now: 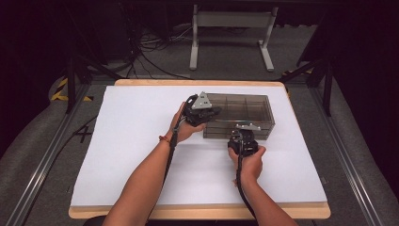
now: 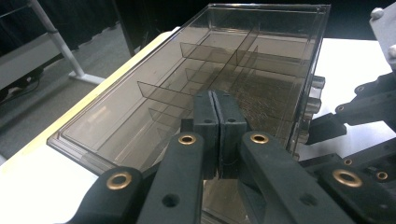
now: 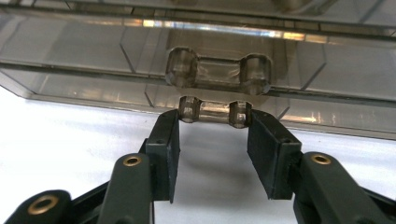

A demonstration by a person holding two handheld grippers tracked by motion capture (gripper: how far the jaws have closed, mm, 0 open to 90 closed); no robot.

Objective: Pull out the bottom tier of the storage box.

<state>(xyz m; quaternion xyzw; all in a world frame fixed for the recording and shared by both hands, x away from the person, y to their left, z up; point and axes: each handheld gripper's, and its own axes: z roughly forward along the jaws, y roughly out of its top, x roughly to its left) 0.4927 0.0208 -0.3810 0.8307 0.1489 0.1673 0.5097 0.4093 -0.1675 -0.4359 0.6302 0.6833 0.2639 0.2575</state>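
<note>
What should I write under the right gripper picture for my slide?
The right gripper closes its two black jaws on the lower drawer handle of a clear smoky box.

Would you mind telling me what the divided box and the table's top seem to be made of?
The box looks like smoke-tinted clear plastic, glossy: its dividers show through the walls and its edges catch highlights. The table's top appears to be a matte white sheet over pale wood, which shows as a bare edge.
</note>
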